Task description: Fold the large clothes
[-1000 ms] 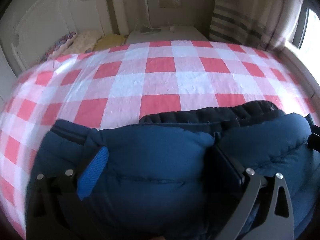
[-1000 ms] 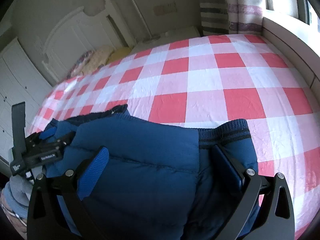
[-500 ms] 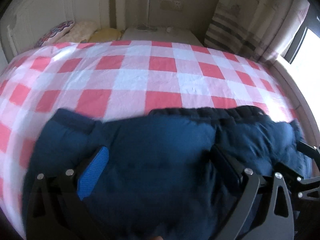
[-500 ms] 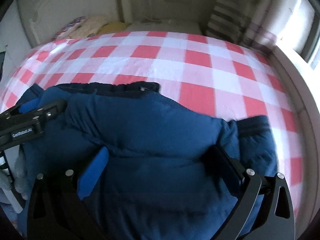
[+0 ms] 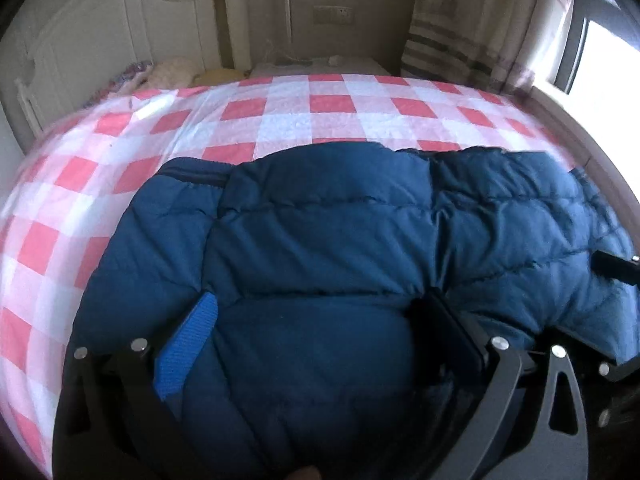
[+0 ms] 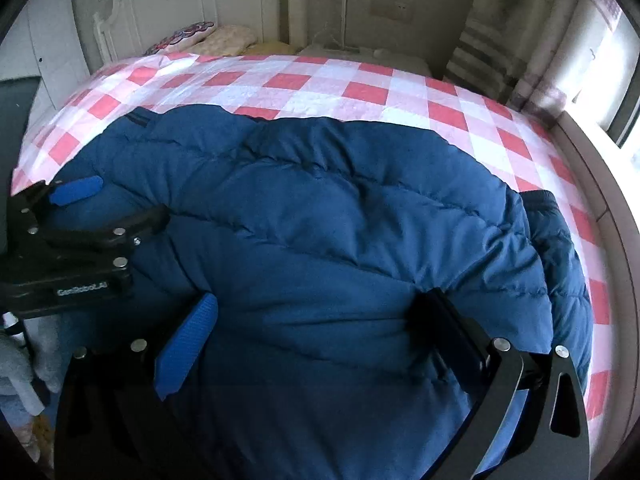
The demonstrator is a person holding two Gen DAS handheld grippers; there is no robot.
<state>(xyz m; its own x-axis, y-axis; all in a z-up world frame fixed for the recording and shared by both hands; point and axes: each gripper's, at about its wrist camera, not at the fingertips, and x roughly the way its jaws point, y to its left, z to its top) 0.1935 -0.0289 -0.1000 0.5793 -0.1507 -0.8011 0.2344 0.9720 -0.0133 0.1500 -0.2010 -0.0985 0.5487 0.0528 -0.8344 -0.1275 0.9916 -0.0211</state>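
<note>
A dark blue padded jacket (image 5: 340, 232) lies across the near part of a bed with a red and white checked sheet (image 5: 280, 120). My left gripper (image 5: 316, 308) is shut on a thick bunch of the jacket, which bulges up between its widely spaced fingers. In the right wrist view the jacket (image 6: 360, 220) also fills my right gripper (image 6: 318, 304), which is shut on its padding the same way. The left gripper (image 6: 128, 200) shows there at the jacket's left edge. A ribbed dark cuff (image 6: 540, 196) peeks out on the right.
A white headboard (image 5: 100, 40) and pillows (image 5: 172, 72) stand at the far left of the bed. A nightstand (image 5: 320, 64) and a striped curtain (image 5: 460, 40) are behind it. A window ledge (image 6: 600, 184) runs along the right side. Grey fabric (image 6: 16, 368) hangs at the lower left.
Both grippers have risen and carried the near part of the jacket forward over the rest. The blue padding now reaches farther across the sheet and covers most of the ribbed hem.
</note>
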